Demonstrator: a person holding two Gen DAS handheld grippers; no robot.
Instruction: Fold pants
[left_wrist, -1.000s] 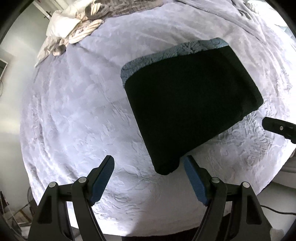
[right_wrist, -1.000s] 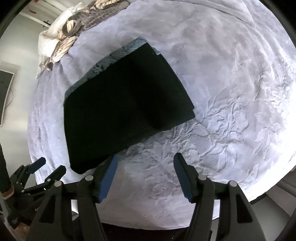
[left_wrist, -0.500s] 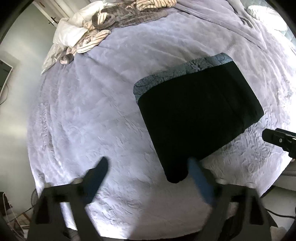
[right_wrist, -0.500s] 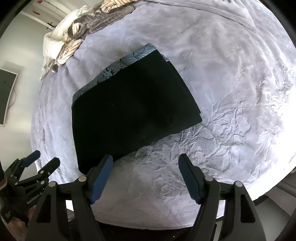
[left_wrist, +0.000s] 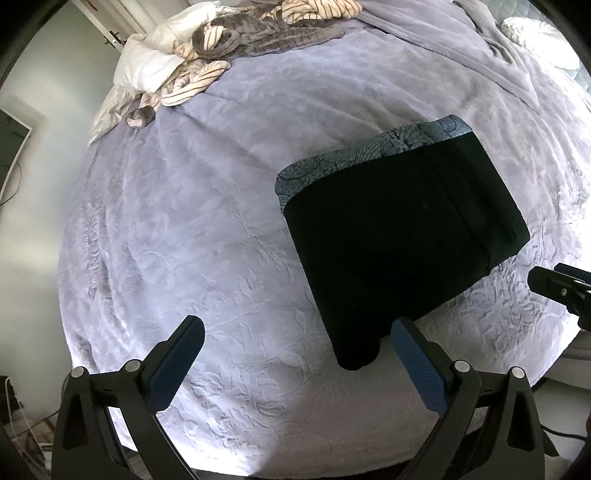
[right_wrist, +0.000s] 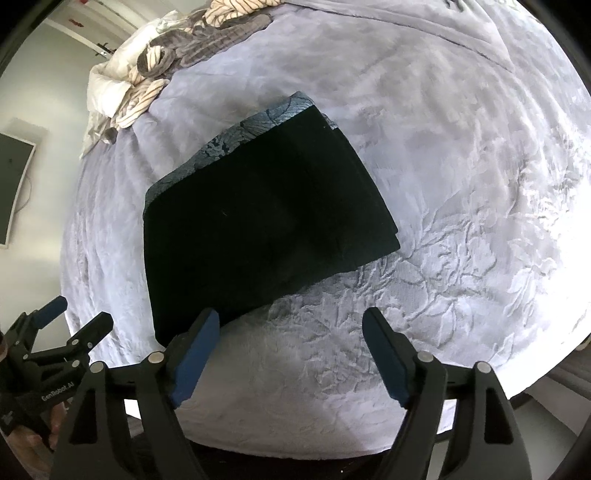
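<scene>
The black pants (left_wrist: 399, 236) lie folded into a compact rectangle on the lavender bedspread (left_wrist: 192, 229), with a blue-grey patterned band along the far edge. They also show in the right wrist view (right_wrist: 258, 229). My left gripper (left_wrist: 295, 347) is open and empty, above the bed near the fold's near corner. My right gripper (right_wrist: 290, 332) is open and empty, near the fold's near edge. Each gripper shows at the edge of the other's view.
A pile of striped and grey laundry (left_wrist: 236, 40) and a white pillow (left_wrist: 147, 66) lie at the far left of the bed. A wall-mounted screen (right_wrist: 11, 184) hangs at the left. The bed's near edge runs just below both grippers.
Both grippers have pulled back from the folded pants, so more of the bed and the far laundry pile shows. The pants have not moved. Both grippers stay open.
</scene>
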